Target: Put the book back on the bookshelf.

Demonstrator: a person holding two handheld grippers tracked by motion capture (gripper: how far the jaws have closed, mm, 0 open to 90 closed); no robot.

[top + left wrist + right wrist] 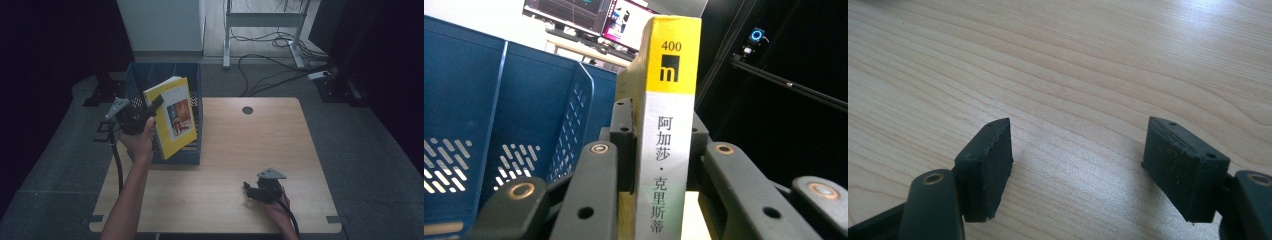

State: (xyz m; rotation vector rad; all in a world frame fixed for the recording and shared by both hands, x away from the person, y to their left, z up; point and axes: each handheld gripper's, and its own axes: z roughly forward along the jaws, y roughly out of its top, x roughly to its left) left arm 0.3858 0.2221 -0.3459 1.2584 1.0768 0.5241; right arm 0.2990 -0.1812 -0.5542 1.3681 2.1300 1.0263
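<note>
Yellow book [172,117], white-banded spine

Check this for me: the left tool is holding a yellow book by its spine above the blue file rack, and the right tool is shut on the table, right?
Not quite. The right tool is open, jaws apart over bare table, as the right gripper view shows. The left tool does grip the yellow book by its spine at the blue file rack.

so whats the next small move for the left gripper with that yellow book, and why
Probably lower the yellow book into a slot of the blue file holder. The left gripper clamps its spine and holds it tilted just above the holder.
</note>
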